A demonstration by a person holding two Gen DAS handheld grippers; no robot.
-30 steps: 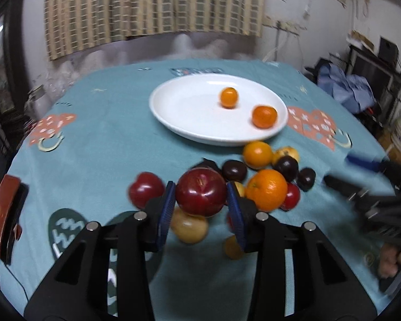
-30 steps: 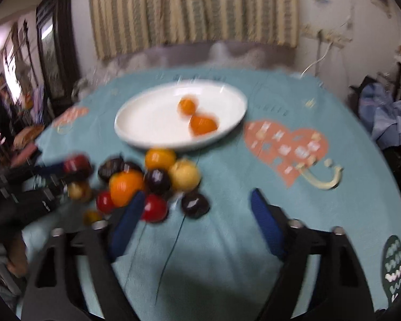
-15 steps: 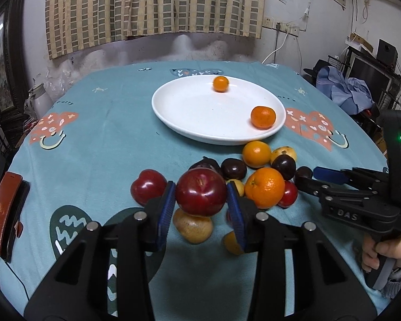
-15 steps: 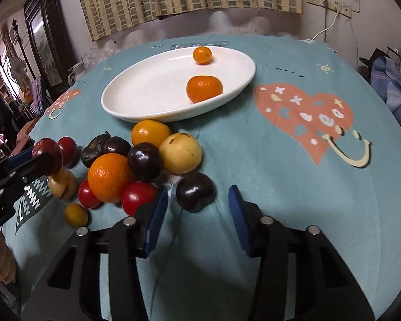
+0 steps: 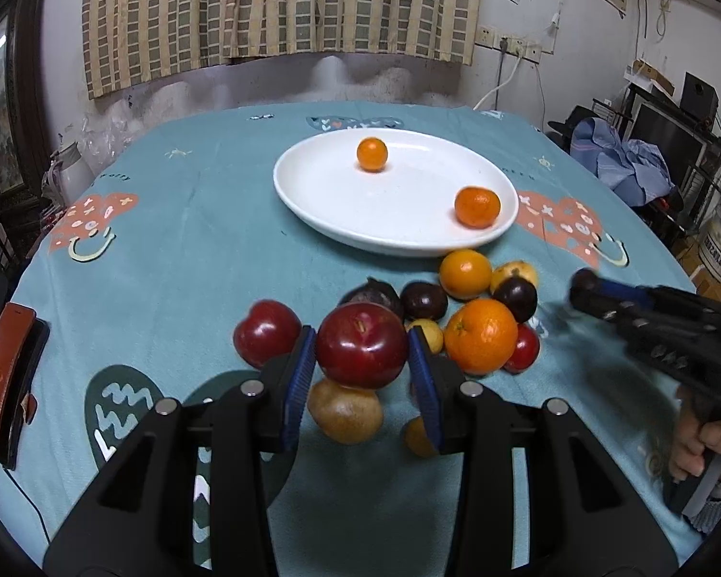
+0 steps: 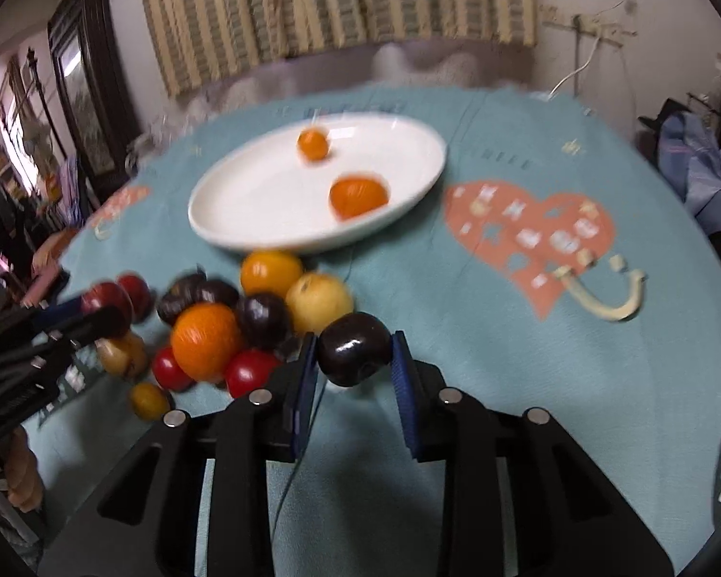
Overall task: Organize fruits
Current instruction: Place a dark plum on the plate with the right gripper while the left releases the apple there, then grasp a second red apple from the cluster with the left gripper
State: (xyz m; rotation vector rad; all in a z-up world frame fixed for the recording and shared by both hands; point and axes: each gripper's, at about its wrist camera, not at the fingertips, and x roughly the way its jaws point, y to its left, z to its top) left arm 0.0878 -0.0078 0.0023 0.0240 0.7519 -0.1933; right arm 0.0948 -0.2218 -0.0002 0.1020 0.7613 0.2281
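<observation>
1. Two glossy round fruits are gripped: the left tool (image 5: pixel 362 368) clamps a red apple (image 5: pixel 362 352) between blue ribbed pads; the right tool (image 6: pixel 355 364) clamps a dark plum (image 6: pixel 354 349).
2. Smooth white oval plate (image 5: pixel 341 202), at 12 o'clock from the pile, holds a small orange (image 5: pixel 372 154) and a dimpled mandarin (image 5: pixel 477 206).
3. Loose pile sits on the counter (image 5: pixel 192 250), under teal cloth printed with hearts: large orange (image 5: pixel 480 335), yellow pear-like fruit (image 6: pixel 318 302), brown potato-shaped fruit (image 5: pixel 345 410) below the apple.
4. Cloth lettering is too small to read.
</observation>
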